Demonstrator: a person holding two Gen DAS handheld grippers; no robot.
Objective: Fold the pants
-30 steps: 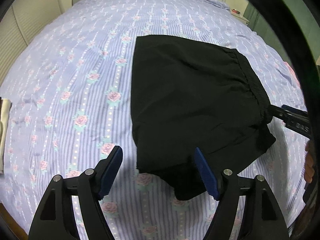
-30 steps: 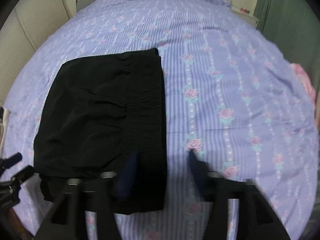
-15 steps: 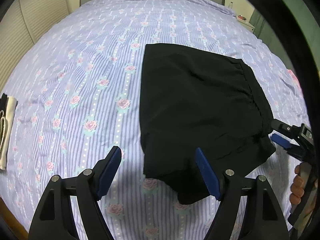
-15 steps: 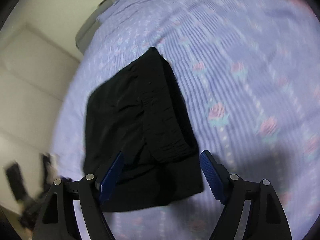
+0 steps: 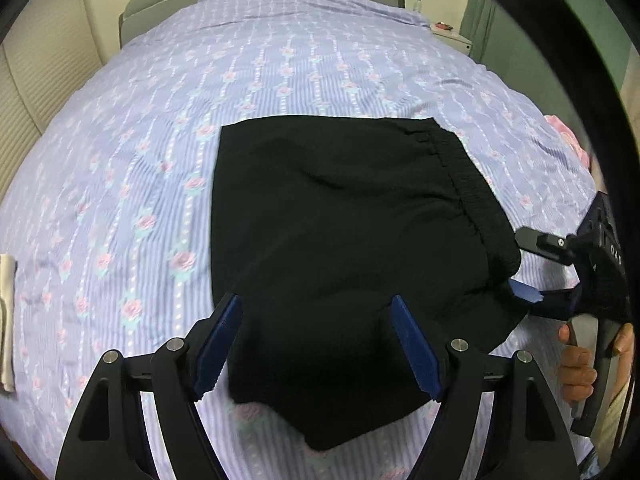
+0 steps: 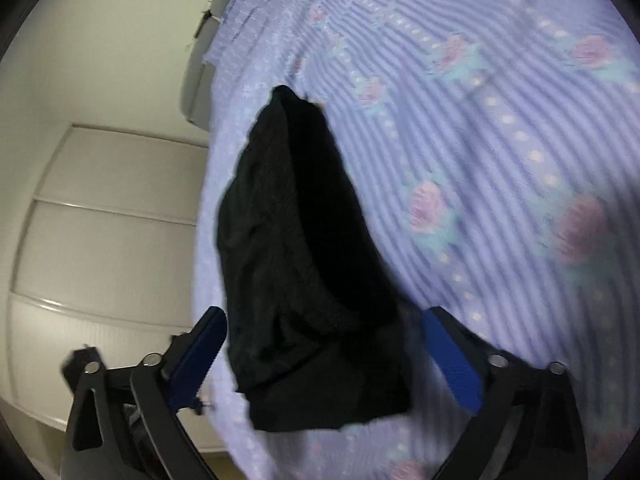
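Two grippers, left gripper (image 5: 316, 344) and just-widened right gripper (image 6: 324, 356), hover released over folded black fabric pants (image 5: 340, 240) on the lilac floral bed (image 5: 120, 160).

Your left gripper (image 5: 318, 344) hangs over the near edge of the folded black pants (image 5: 340, 248), jaws apart, pads clear of the cloth. The pants lie flat on the floral bedspread (image 5: 280, 68), waistband (image 5: 472, 192) to the right. There your right gripper (image 5: 520, 266) straddles the waistband corner, jaws just opened wide, hand (image 5: 578, 364) on its handle.
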